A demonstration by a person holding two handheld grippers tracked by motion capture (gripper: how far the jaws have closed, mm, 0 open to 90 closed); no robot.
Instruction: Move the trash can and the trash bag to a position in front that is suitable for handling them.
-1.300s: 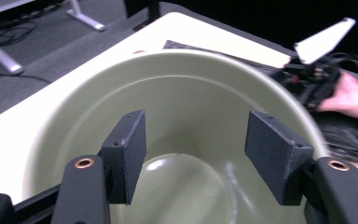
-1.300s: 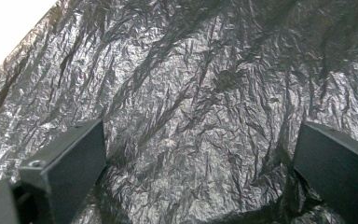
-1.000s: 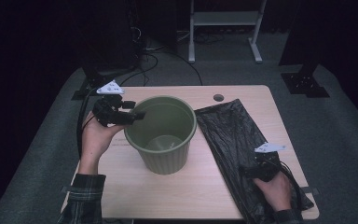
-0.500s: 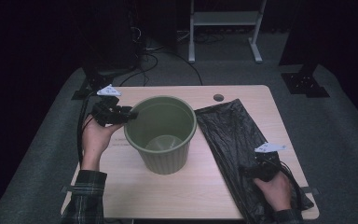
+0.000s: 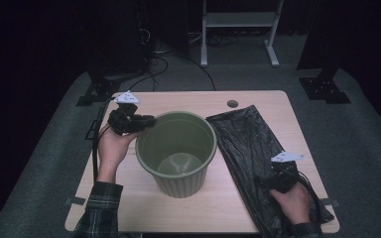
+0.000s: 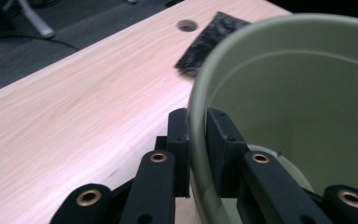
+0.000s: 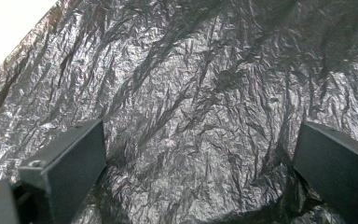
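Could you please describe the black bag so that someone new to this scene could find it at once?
On the wooden table, look right of the green bin. The black bag lies flat there, a long crinkled glossy sheet, the table's one dark, limp thing.

Matt green plastic bin (image 5: 178,151), crinkly glossy black plastic bag (image 5: 258,148), smooth pale wood table (image 5: 188,218).

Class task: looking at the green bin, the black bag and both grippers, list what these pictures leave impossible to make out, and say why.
- Green bin: its far outer wall, high view, hidden by its own body.
- Black bag: near end, high view, cut off by the bottom edge and covered by the right gripper.
- Bag's opening: right gripper view, creases alone.
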